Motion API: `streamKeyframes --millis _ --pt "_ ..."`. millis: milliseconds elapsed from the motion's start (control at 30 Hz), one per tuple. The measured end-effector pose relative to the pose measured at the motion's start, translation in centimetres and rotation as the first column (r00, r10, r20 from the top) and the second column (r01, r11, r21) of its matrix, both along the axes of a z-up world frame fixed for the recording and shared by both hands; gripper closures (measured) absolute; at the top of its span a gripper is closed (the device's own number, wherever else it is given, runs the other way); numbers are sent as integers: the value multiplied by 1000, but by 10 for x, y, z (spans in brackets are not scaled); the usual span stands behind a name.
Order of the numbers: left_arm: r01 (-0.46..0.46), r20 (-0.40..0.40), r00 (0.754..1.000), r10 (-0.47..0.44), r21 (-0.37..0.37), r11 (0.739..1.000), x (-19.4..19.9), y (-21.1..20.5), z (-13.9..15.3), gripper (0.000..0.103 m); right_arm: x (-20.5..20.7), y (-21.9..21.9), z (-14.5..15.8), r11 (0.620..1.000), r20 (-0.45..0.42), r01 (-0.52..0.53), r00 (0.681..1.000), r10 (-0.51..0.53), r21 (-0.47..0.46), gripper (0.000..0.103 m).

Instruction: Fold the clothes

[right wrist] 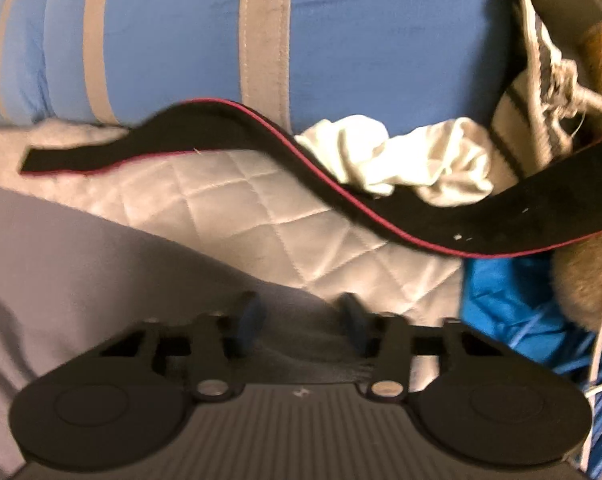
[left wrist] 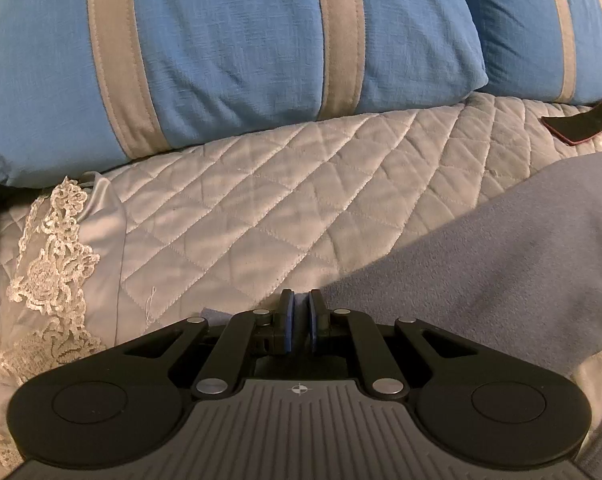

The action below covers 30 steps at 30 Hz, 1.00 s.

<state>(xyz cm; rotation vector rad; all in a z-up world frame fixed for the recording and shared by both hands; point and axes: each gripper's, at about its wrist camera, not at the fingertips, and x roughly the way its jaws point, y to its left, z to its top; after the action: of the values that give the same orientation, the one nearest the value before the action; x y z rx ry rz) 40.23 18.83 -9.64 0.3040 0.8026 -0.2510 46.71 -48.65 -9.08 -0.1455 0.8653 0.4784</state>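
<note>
Pinching a thin edge of the soft grey-lilac fleece garment (left wrist: 501, 248), your left gripper (left wrist: 299, 312) has its jaws drawn almost together, with a sliver of cloth showing between the blue pads. That hold looks meant to anchor one corner while the other hand finds its own. Your right gripper (right wrist: 303, 316) stands with its jaws apart, straddling the garment's far edge; the fabric lies between the pads, but in this blurred view they do not press on it.

The garment lies spread on the pale quilted satin bedspread (left wrist: 261, 200), below the blue pillows with grey stripes (left wrist: 221, 60). It looks smooth, matte and limp, and mostly flat. Just beyond its edge trails a black strap with red piping (right wrist: 341, 196).
</note>
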Motion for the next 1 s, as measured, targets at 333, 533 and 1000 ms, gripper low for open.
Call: streamKeyframes --millis 333,533,1000 --pt "-37 125 991 46 -72 997 -11 10 32 99 -50 -7 42 993 244 95 964 -110 72 100" --pt "-70 243 964 110 -166 984 -5 12 75 99 -55 0 83 982 359 169 914 -190 90 100" --pt "-29 294 951 94 -218 975 -39 19 87 99 -104 -14 89 971 351 209 906 -237 116 100"
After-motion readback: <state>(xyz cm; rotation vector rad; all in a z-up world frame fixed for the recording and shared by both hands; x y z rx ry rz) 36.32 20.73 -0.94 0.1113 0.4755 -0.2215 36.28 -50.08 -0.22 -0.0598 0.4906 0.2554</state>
